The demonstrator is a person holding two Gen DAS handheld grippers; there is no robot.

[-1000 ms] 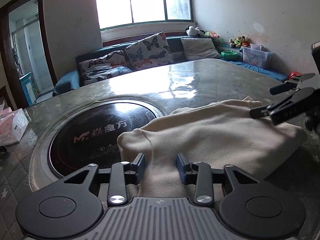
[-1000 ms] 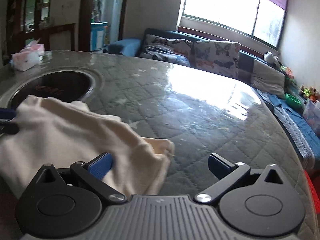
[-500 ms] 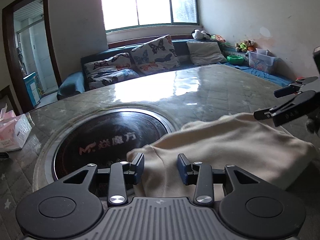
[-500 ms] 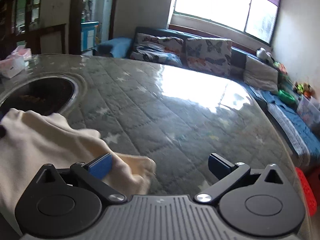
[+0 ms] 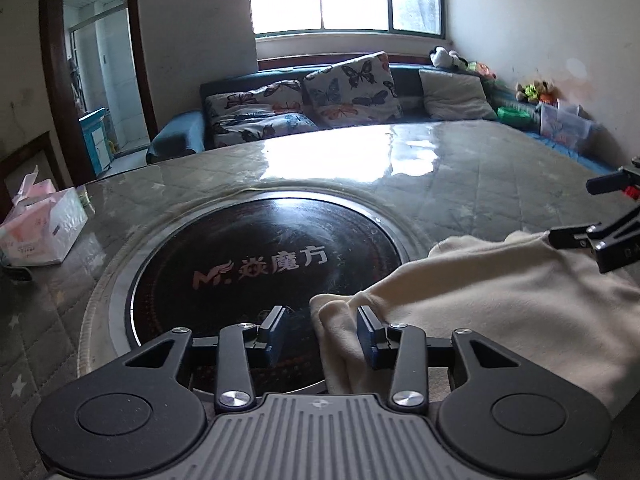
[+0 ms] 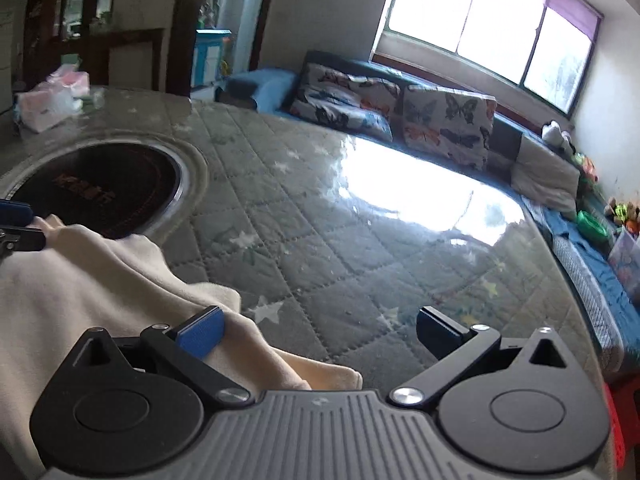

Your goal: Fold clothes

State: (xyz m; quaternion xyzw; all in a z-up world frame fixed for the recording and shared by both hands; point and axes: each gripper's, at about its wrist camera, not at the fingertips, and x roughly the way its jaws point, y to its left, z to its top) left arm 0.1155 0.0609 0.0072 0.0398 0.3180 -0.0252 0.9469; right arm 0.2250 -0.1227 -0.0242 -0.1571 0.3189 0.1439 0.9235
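Left wrist view showed the left gripper (image 5: 322, 330) parted around the cream garment's (image 5: 500, 304) corner, nothing clamped, while the right gripper (image 6: 316, 330) was spread wide beside its opposite edge, presumably for regripping.

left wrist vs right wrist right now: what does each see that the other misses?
Left wrist only: the right gripper open at the frame's right edge, and the burner's full logo.

Right wrist only: the garment's corner by its own pad, and a red thing at the table's far edge.

Both: cream garment, round burner, quilted table, tissue pack, sofa.
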